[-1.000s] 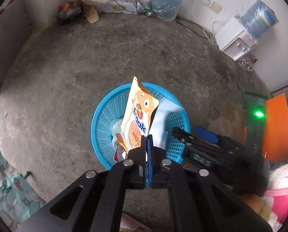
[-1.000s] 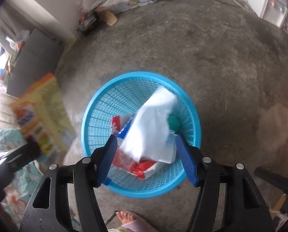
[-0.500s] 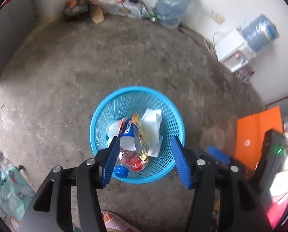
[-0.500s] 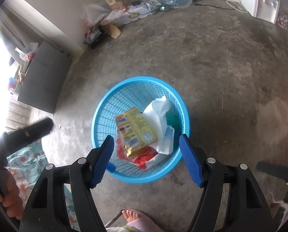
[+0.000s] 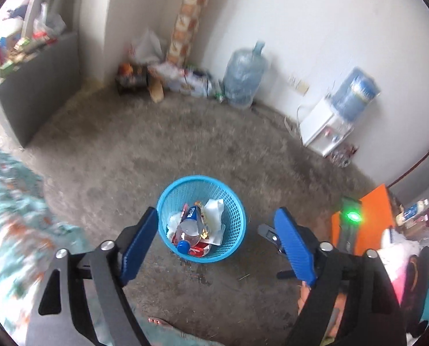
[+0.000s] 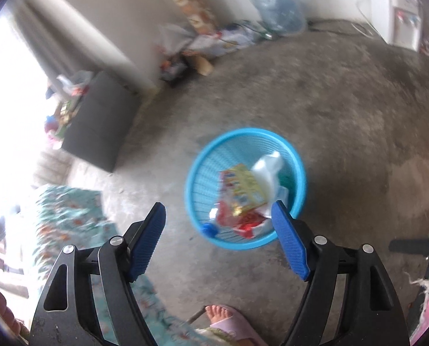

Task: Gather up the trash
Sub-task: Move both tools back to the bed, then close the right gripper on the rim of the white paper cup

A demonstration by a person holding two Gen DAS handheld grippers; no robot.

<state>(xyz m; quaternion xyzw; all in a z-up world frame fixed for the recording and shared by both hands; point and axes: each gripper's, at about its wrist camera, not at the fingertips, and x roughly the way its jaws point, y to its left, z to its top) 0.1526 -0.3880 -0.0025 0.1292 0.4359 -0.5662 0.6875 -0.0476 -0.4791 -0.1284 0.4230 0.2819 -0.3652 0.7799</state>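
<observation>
- Here, the round blue plastic mesh basket [image 5: 229,199] stands on the grey concrete floor [image 5: 185,144], holding trash: a clear plastic bottle with a blue cap [image 5: 187,232], a yellow snack packet [image 6: 244,187] and crumpled white paper [image 5: 214,210].
- The left hand-held gripper [image 5: 217,239] hangs above it, blue pads spread wide after just opening, nothing between them.
- The right hand-held gripper [image 6: 218,236] has also just been opening; its pads grip nothing.
- Nearby: a patterned teal cloth [image 5: 9,216] at the left, an orange panel [image 5: 373,225] at the right, and a person's sandalled foot [image 6: 226,317].
- Farther off, a large water jug [image 5: 243,80] and a white dispenser [image 5: 327,127] line the wall, well clear of the basket.
</observation>
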